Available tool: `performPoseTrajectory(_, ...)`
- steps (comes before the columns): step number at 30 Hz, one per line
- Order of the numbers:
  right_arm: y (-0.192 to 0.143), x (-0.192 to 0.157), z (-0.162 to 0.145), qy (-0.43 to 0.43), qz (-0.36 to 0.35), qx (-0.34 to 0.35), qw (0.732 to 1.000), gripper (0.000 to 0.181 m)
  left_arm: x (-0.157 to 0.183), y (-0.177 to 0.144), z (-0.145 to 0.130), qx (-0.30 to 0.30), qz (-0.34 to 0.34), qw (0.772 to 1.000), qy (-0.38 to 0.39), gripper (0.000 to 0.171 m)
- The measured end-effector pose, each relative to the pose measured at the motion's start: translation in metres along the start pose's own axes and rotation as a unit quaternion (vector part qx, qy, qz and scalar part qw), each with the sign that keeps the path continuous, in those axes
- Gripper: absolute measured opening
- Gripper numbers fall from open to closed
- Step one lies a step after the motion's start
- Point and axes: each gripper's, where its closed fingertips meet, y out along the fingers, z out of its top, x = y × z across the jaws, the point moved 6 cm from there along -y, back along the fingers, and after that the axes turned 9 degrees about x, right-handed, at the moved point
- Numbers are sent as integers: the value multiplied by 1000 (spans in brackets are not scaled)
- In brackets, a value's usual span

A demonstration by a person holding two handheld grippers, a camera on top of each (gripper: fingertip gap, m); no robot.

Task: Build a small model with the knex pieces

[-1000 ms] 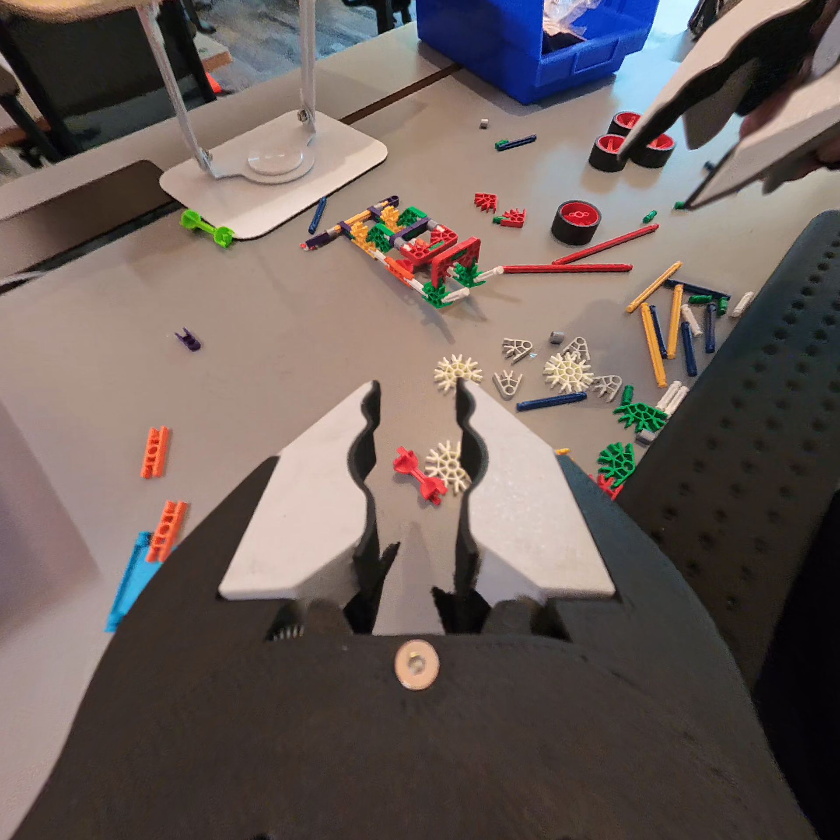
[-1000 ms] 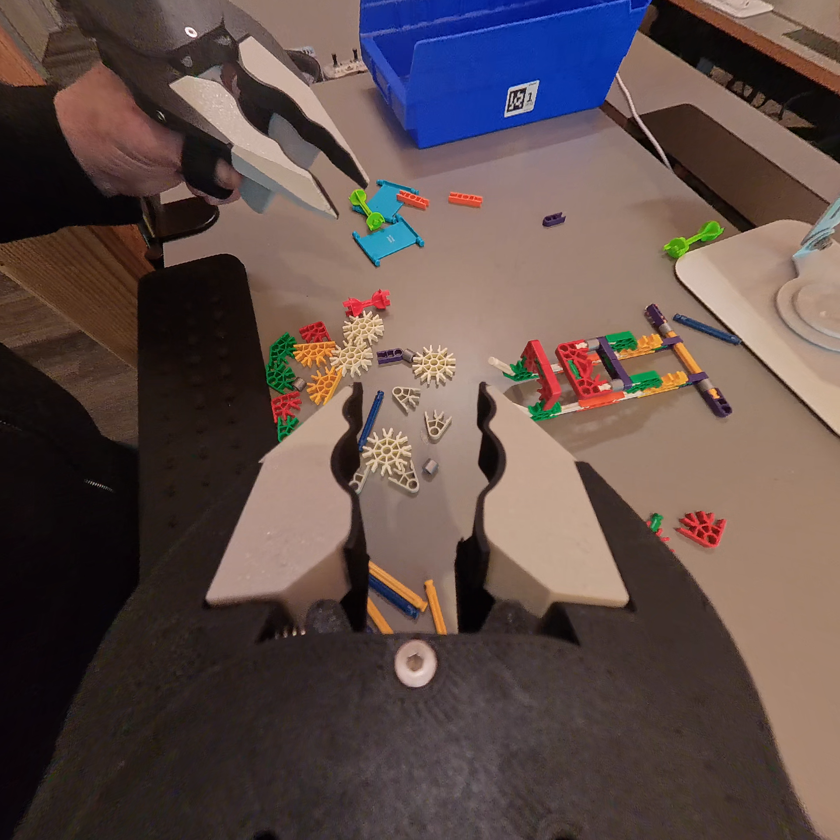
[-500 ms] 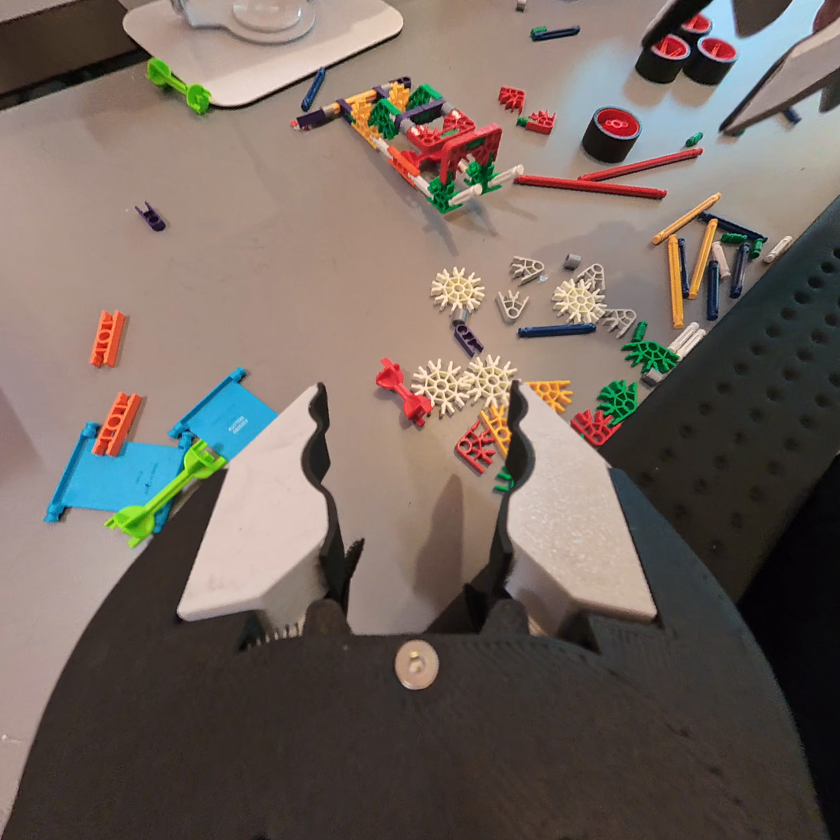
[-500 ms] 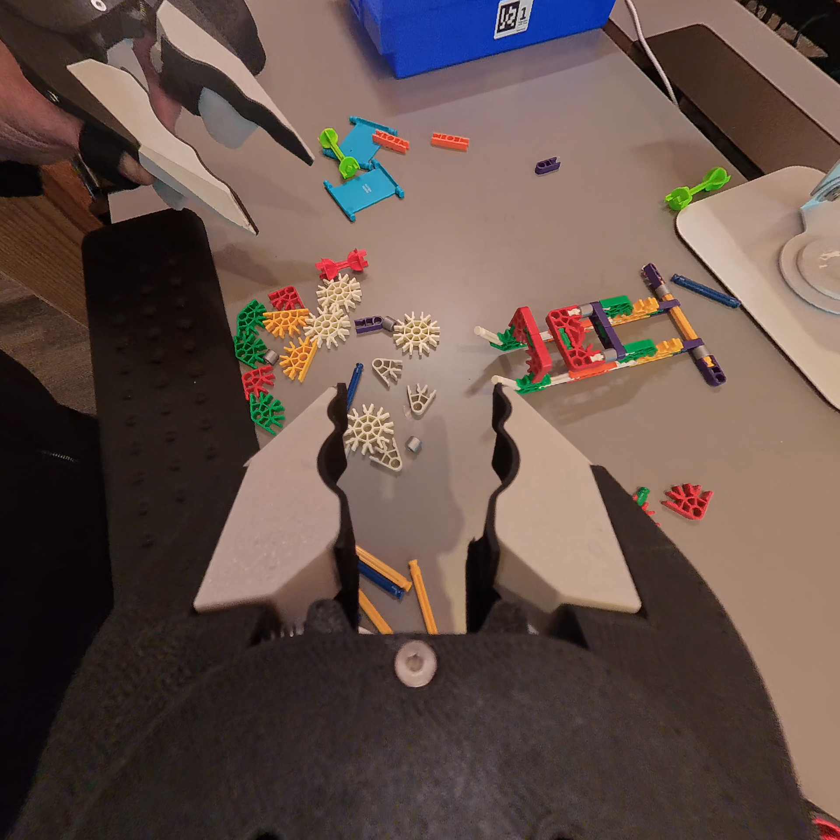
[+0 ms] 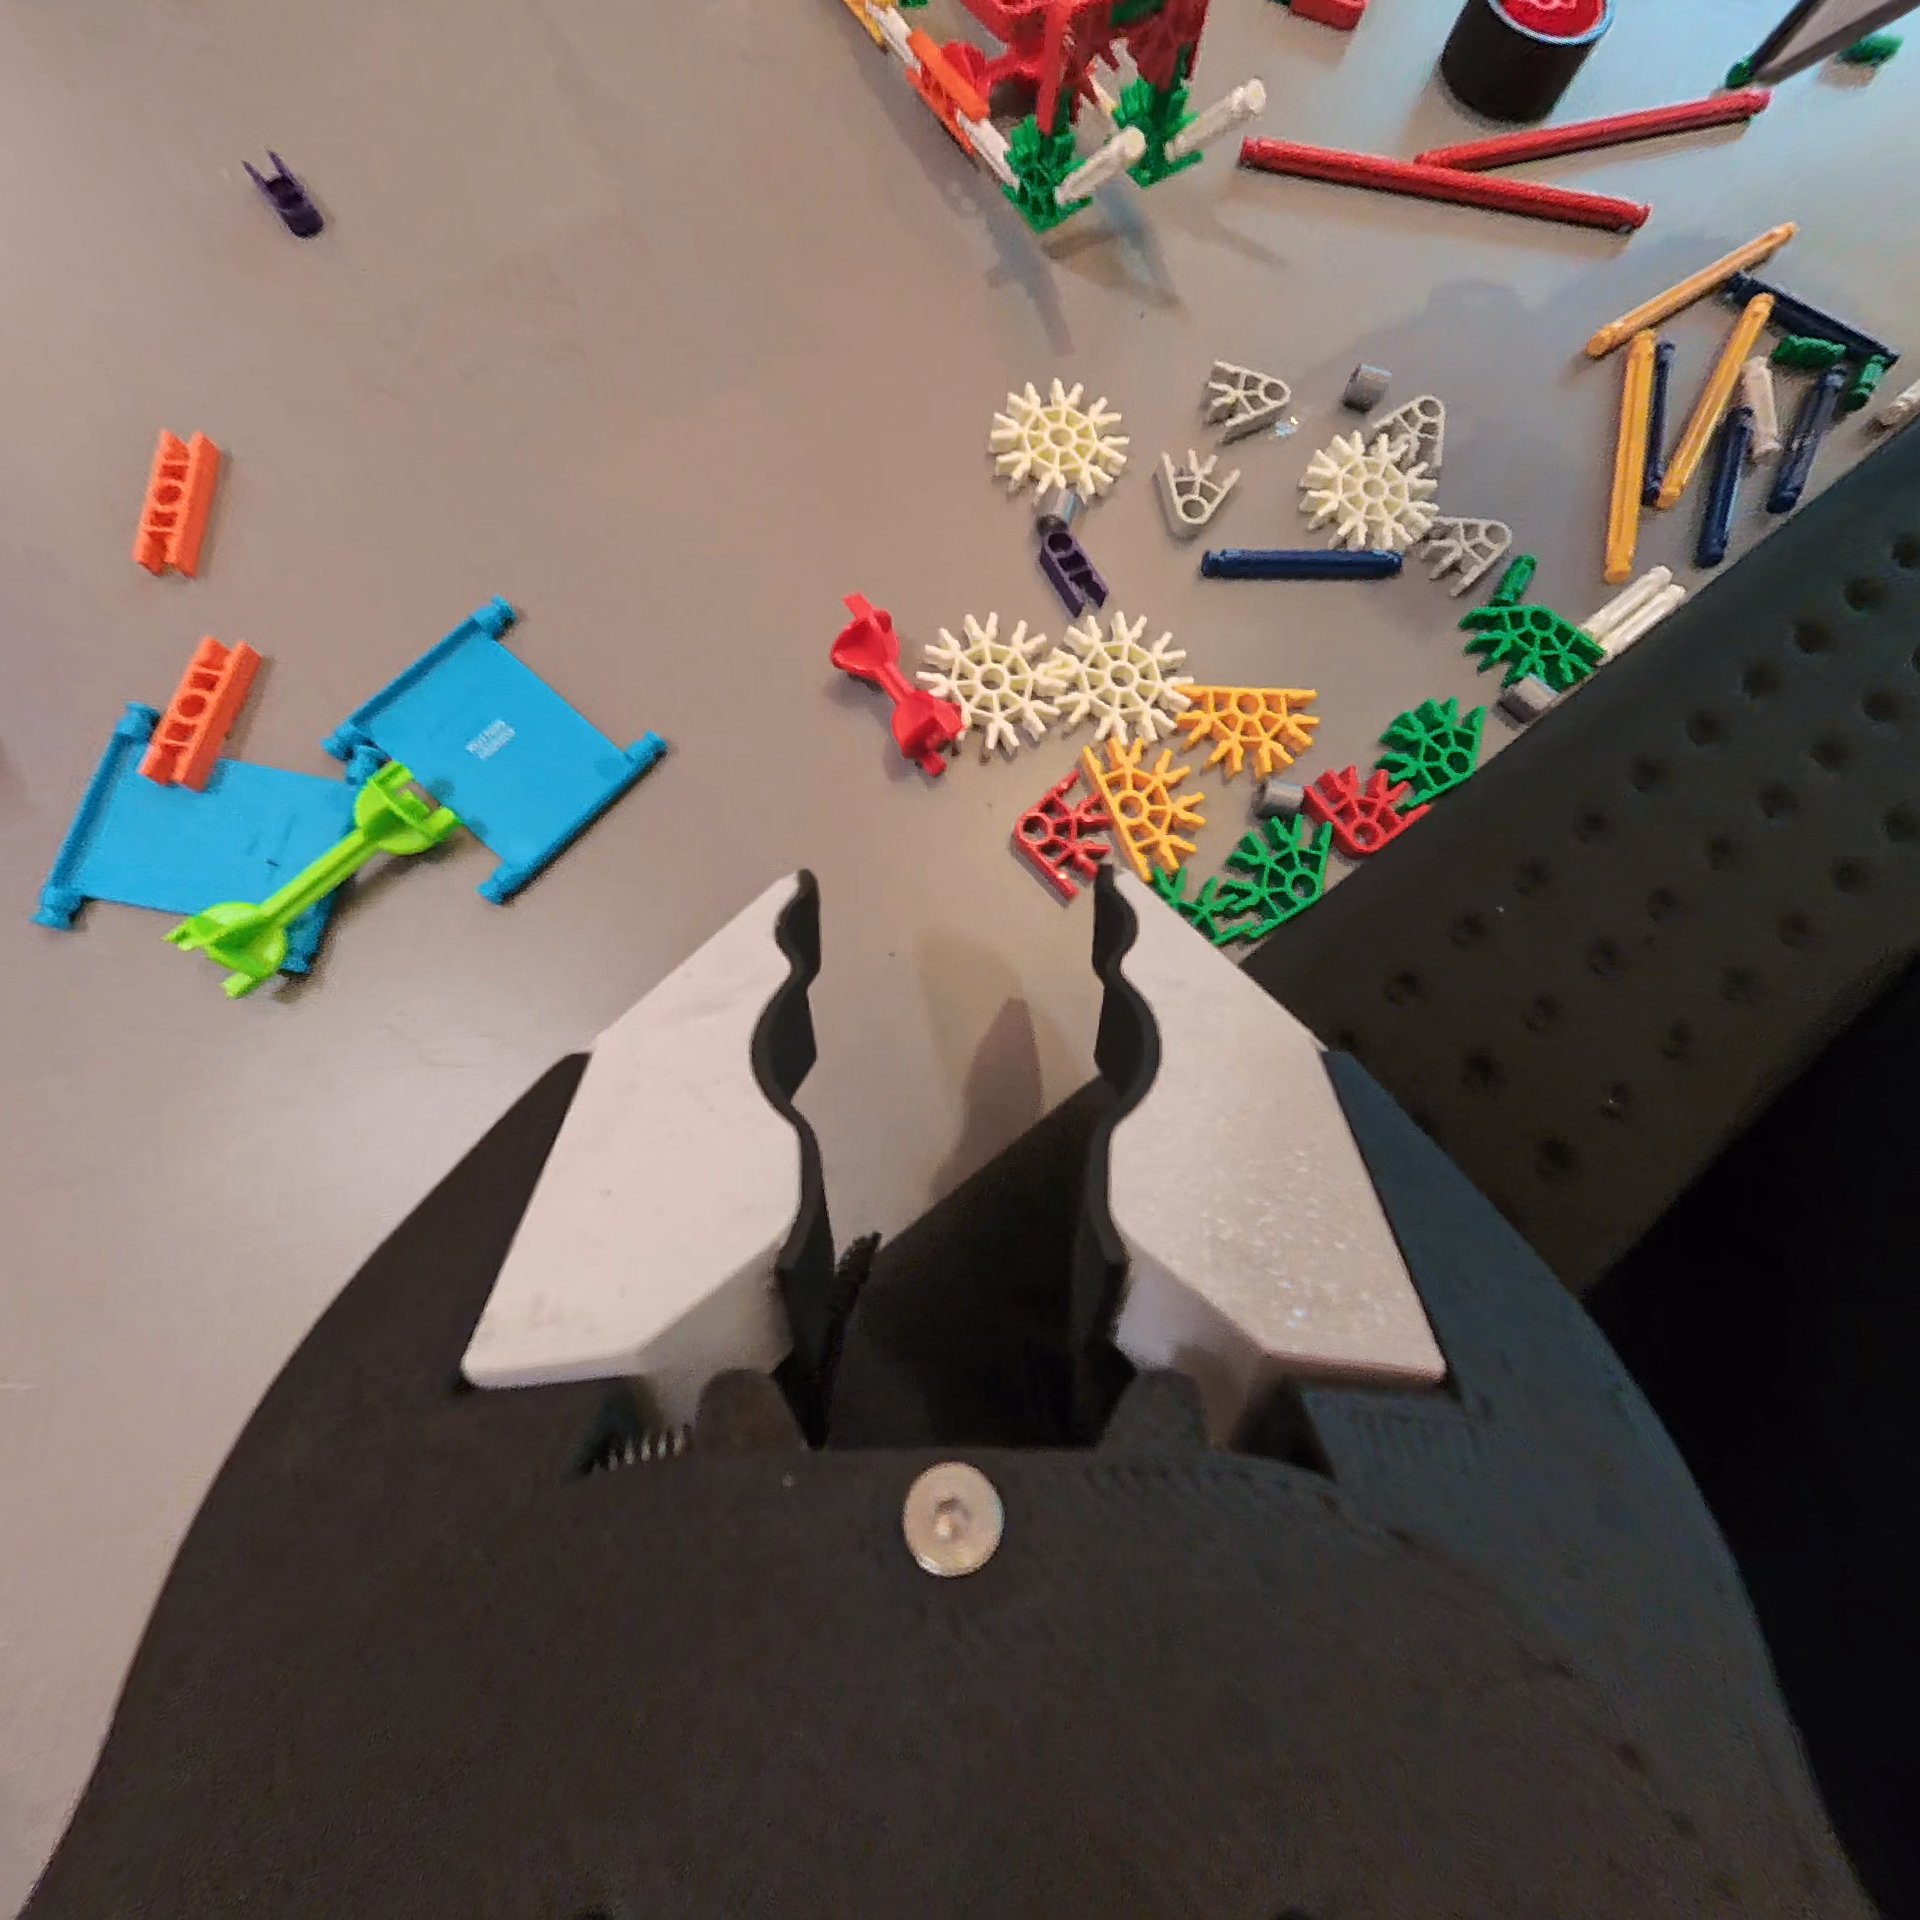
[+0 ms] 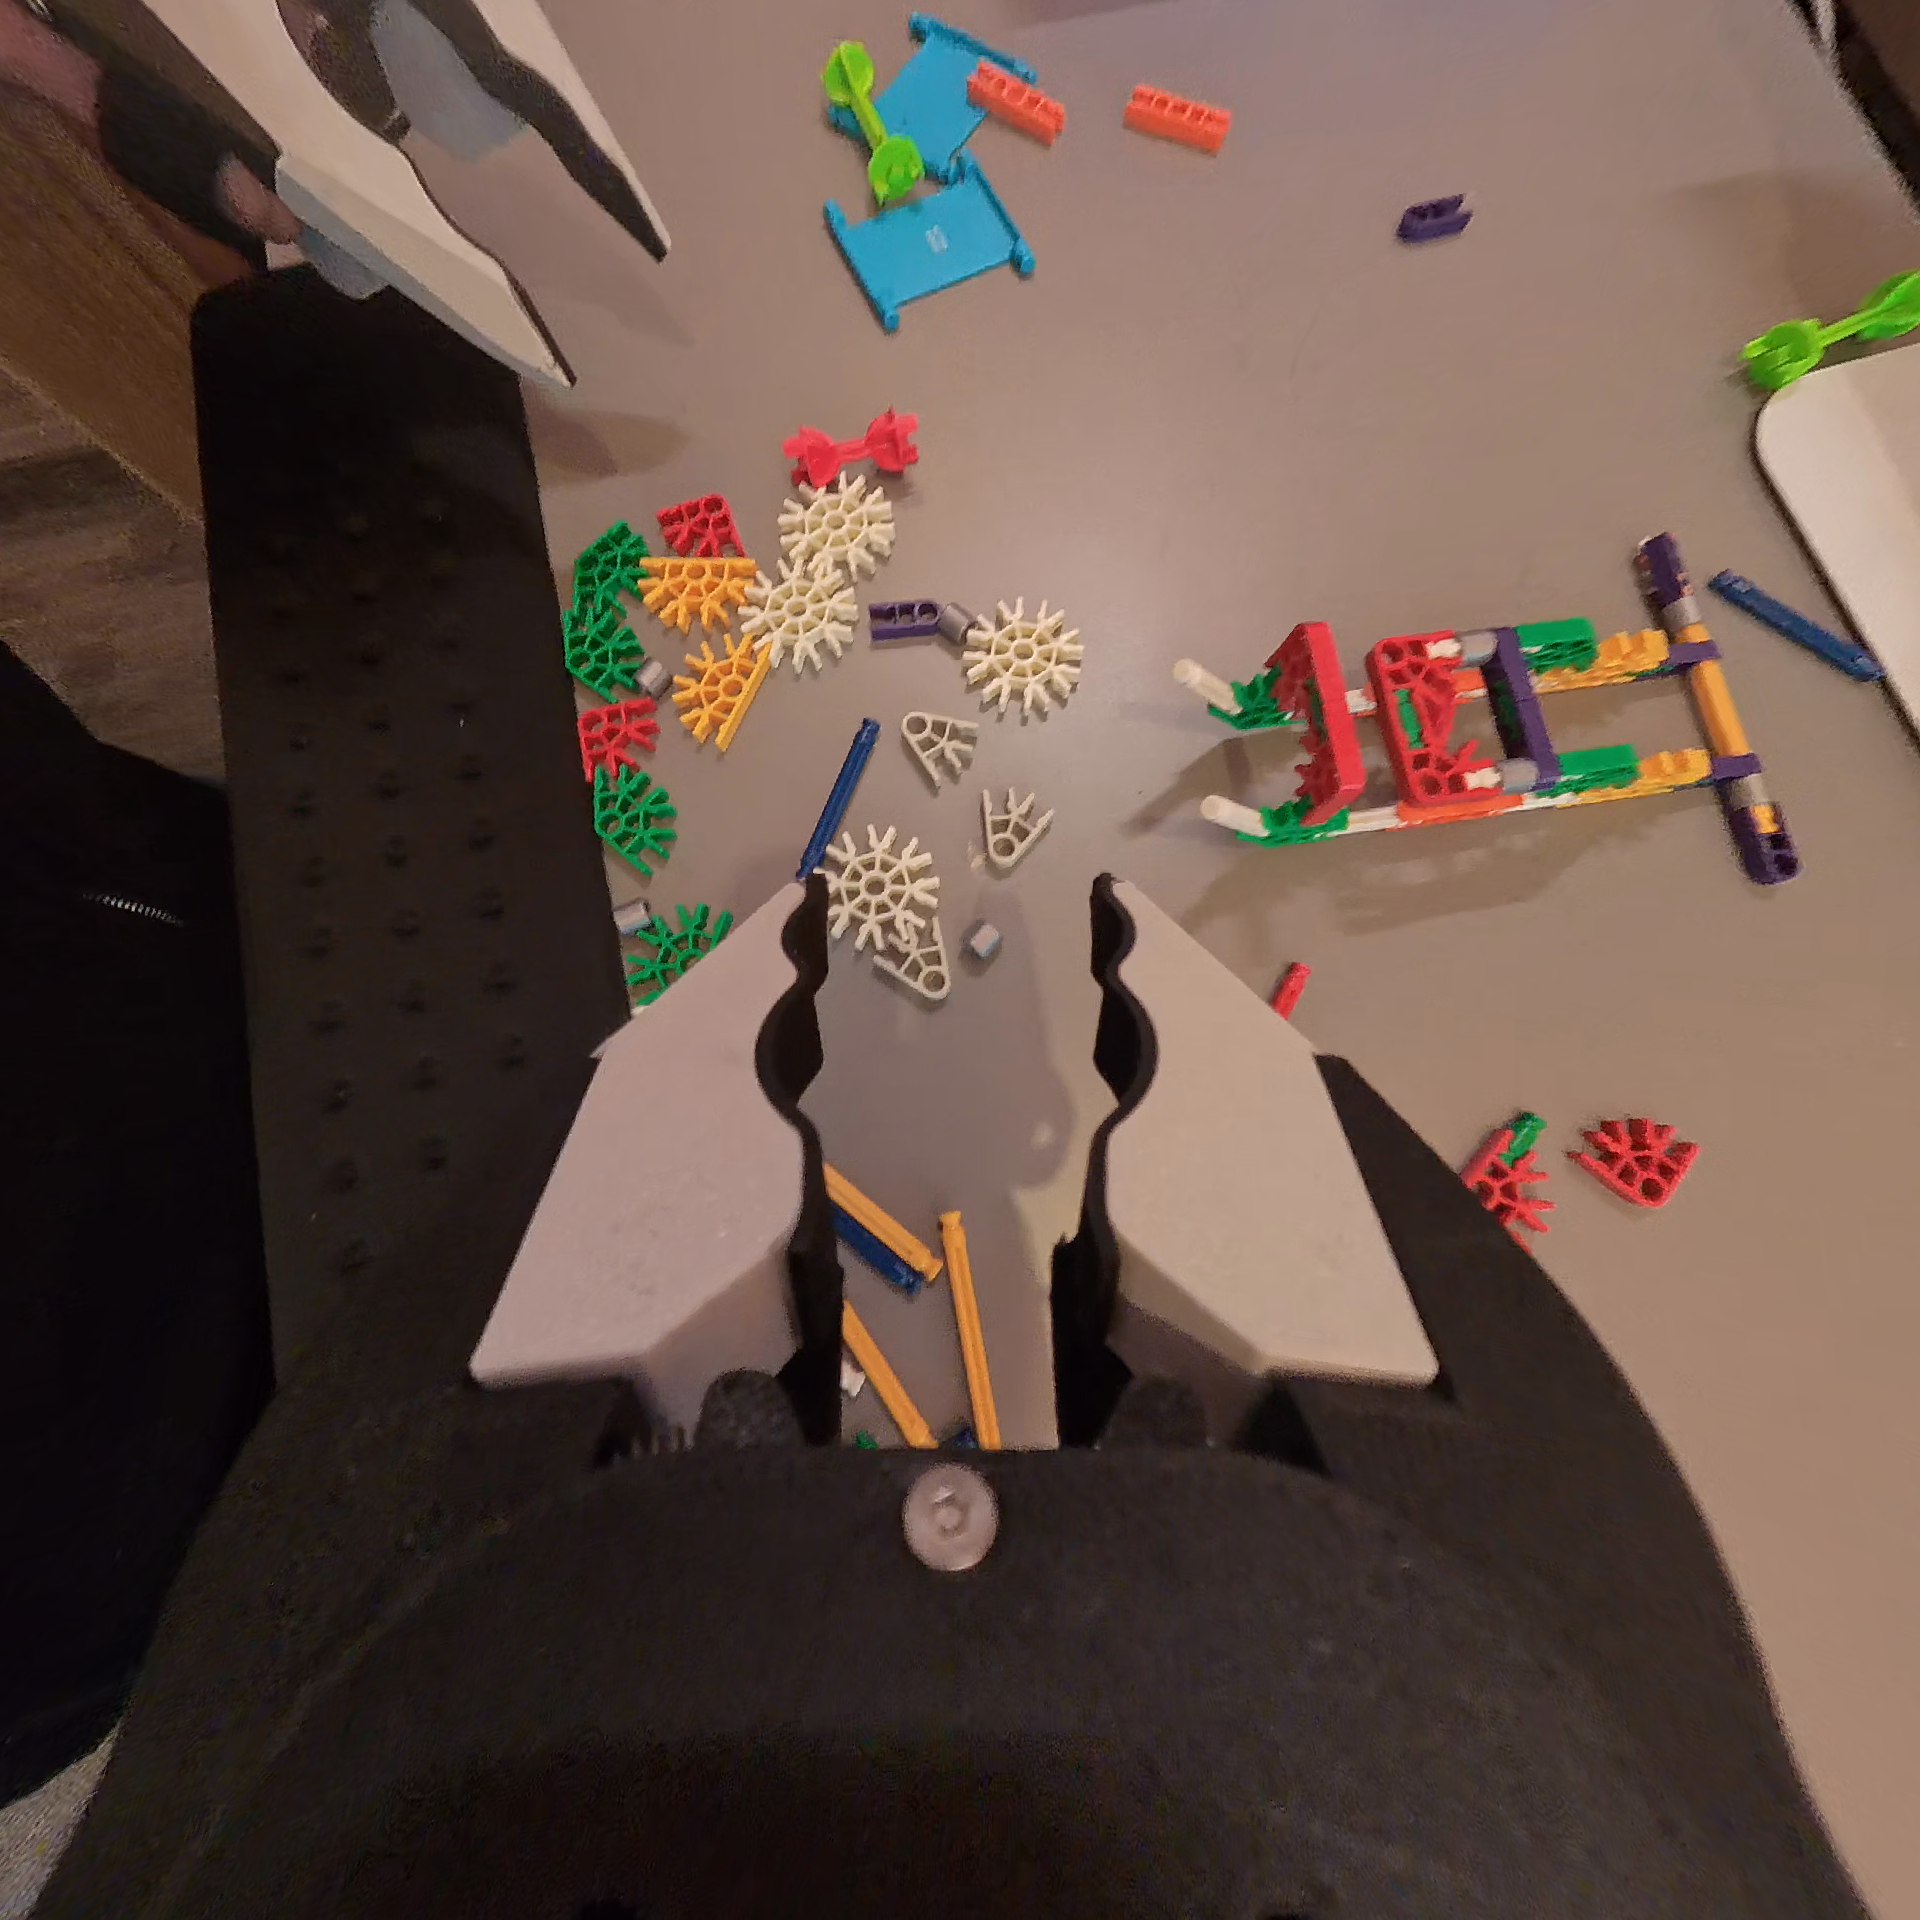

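Note:
My left gripper (image 5: 954, 885) is open and empty above the grey table (image 5: 623, 416), its right fingertip close to a red connector (image 5: 1060, 831) and green connectors (image 5: 1273, 873). A red spool piece (image 5: 894, 686) and white snowflake connectors (image 5: 1049, 675) lie just ahead. My right gripper (image 6: 951, 891) is open and empty over a white snowflake connector (image 6: 878, 883) and a small grey spacer (image 6: 982, 940). Yellow and blue rods (image 6: 914, 1299) lie between its fingers below. A built model (image 6: 1475, 727) of red, green, purple and yellow pieces lies to its right. The left gripper also shows in the right wrist view (image 6: 613, 312), top left.
Blue panels (image 5: 499, 748) with a lime green piece (image 5: 312, 894) and orange bricks (image 5: 177, 499) lie left. Long red rods (image 5: 1455, 177), a black wheel (image 5: 1517, 52) and loose rods (image 5: 1704, 416) lie far right. A black perforated pad (image 5: 1610, 987) borders the table. A white base plate (image 6: 1860, 520) sits at right. One gripper's finger ends stand about 20 cm off the other's. The red connector (image 5: 1060, 831) lies some 5 cm from my left tips, 20 cm from my right tips. It is also in sight in the right wrist view (image 6: 701, 520). To reach the small grey spacer (image 6: 982, 940) in a straight line is about 9 cm for my right fingers, about 20 cm for my left. Seen from the left wrist view (image 5: 1361, 389) as well.
Both grippers have tilted down and pulled back, so the views look more steeply at the table. The left gripper opened wider from one second ago. No piece was picked up.

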Motion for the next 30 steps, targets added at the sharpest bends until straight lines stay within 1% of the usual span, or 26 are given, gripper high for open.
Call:
performPoseTrajectory(2, 2, -3, -6, -2, 6, -14, 1000, 47, 4, 3, 0, -2, -1, 1000, 1, 49)
performPoseTrajectory(5, 0, -7, -12, -3, 12, -23, 1000, 45, 12, 11, 5, 0, -20, 1000, 4, 44)
performPoseTrajectory(6, -1, -8, -13, -2, 11, -23, 1000, 45, 17, 15, 6, -6, -33, 999, 6, 40)
performPoseTrajectory(7, -2, -8, -15, 0, 10, -23, 1000, 44, 22, 20, 5, -18, -49, 999, 9, 32)
performPoseTrajectory(9, -5, -8, -18, 4, 8, -23, 1000, 44, 28, 28, 4, -37, -52, 998, 21, 34)
performPoseTrajectory(11, -7, -10, -20, 10, 8, -18, 1000, 44, 40, 36, 9, -35, -76, 996, 27, 37)
performPoseTrajectory(12, -7, -13, -20, 13, 12, -14, 1000, 44, 47, 39, 13, -27, -84, 995, 42, 36)
performPoseTrajectory(13, -6, -16, -19, 16, 17, -7, 1000, 40, 51, 44, 15, -32, -84, 994, 61, 35)
performPoseTrajectory(14, -2, -20, -17, 22, 22, 1, 1000, 39, 54, 49, 13, -51, -87, 992, 76, 36)
performPoseTrajectory(15, 3, -26, -14, 30, 28, 9, 999, 38, 53, 53, 12, -65, -84, 991, 86, 39)
performPoseTrajectory(18, 32, -46, -3, 51, 42, 19, 998, 36, 48, 53, 13, -61, -81, 992, 76, 39)
performPoseTrajectory(21, 71, -63, 1, 64, 48, 1, 997, 36, 35, 44, 12, -48, -64, 995, 55, 42)
performPoseTrajectory(23, 90, -65, -1, 65, 35, -18, 997, 30, 28, 39, 11, -42, -57, 997, 41, 42)
performPoseTrajectory(26, 109, -67, -6, 66, 39, -47, 996, 29, 26, 34, 10, -33, -54, 998, 32, 42)
performPoseTrajectory(28, 117, -70, -6, 60, 43, -51, 996, 29, 26, 32, 9, -26, -47, 998, 34, 41)
performPoseTrajectory(30, 124, -72, -9, 47, 41, -72, 995, 28, 24, 29, 8, -17, -47, 998, 25, 41)
